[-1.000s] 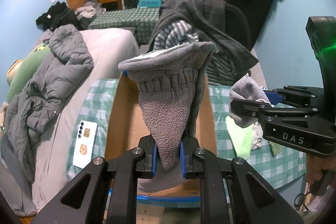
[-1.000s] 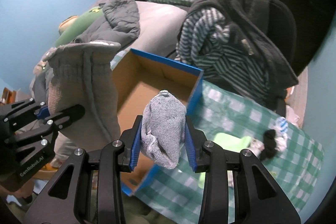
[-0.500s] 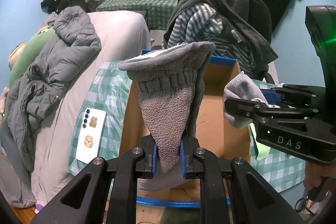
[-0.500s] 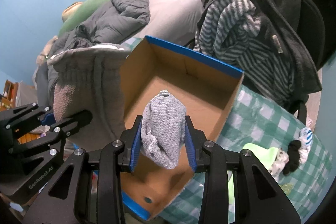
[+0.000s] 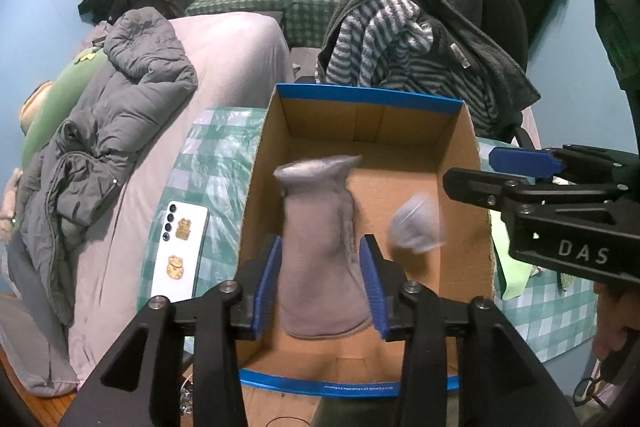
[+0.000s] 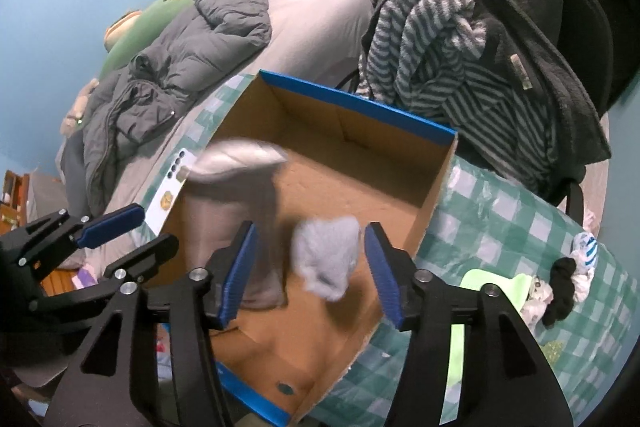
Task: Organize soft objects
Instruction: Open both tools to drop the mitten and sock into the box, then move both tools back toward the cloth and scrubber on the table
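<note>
A long grey fleece sock is blurred between the spread pads of my left gripper, above the cardboard box with blue rim. A small balled light-grey sock is blurred between the spread pads of my right gripper, over the box floor. Both grippers are open and neither pad touches its sock. The long sock also shows in the right wrist view, and the ball in the left wrist view. The right gripper's body crosses the left view.
A white phone lies on the green checked cloth left of the box. More socks and a lime cloth lie right of it. A chair draped with striped and dark garments stands behind. A bed with a grey jacket is left.
Both grippers have opened and let go of their socks, which are now blurred over the box. Both views have tipped down toward the box interior.
</note>
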`<state>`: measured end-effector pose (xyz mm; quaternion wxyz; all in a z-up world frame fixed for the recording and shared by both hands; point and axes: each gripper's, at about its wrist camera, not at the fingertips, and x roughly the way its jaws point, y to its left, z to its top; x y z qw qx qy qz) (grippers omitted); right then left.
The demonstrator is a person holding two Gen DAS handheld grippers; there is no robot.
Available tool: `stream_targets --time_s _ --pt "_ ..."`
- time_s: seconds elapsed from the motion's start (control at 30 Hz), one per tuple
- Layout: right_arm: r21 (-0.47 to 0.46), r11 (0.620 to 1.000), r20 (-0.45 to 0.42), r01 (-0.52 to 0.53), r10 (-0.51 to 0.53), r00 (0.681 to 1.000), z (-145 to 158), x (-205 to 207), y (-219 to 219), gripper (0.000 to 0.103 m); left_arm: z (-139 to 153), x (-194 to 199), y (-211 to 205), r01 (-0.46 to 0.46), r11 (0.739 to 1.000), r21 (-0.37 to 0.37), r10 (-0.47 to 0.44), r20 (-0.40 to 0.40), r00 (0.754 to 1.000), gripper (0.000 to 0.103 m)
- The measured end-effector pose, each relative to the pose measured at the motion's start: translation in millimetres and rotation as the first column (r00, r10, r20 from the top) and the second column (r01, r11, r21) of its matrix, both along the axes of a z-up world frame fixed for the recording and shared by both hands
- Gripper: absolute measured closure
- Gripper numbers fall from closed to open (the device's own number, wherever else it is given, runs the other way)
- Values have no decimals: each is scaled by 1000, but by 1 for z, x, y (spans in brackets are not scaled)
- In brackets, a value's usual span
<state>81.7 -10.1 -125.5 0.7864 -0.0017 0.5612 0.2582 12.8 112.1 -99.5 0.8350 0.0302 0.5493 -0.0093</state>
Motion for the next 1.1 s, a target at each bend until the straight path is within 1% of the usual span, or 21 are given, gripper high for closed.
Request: stream_targets --time_s 0.17,0.2,0.23,0.37,0.57,0.63,0.73,0.87,0.97,1.1 --pt "4 1000 10 25 -25 1000 7 -2 -12 43 2 -2 -3 2 1000 5 -2 0 1000 61" --pt "4 1000 12 30 -30 999 9 -3 -15 42 3 -1 -5 5 1000 7 -5 3 1000 61" --pt "2 999 16 37 -37 999 10 -4 -18 40 5 -2 -7 9 1000 7 -9 5 1000 60" --pt "2 998 23 65 -65 998 16 -8 -34 39 12 -4 -17 27 1000 2 -27 16 999 54" --pt "-4 994 24 111 -111 994 21 -16 -62 39 20 -7 -40 78 997 -6 -78 16 997 54" --pt "-7 992 23 128 -128 991 22 -18 -73 38 23 -8 -51 100 995 -11 -99 19 995 50" --pt "-10 987 23 162 -162 987 24 -23 -89 36 26 -10 -65 126 992 -10 -126 25 992 49" --pt "-12 981 27 196 -196 980 27 -30 -113 36 28 -11 -84 157 987 -14 -157 20 987 49" --pt "-25 975 36 219 -218 975 29 -35 -130 32 28 -13 -97 175 984 -20 -174 15 985 48" --pt "-42 968 43 248 -246 968 29 -41 -156 31 28 -14 -116 205 979 -20 -205 9 979 45"
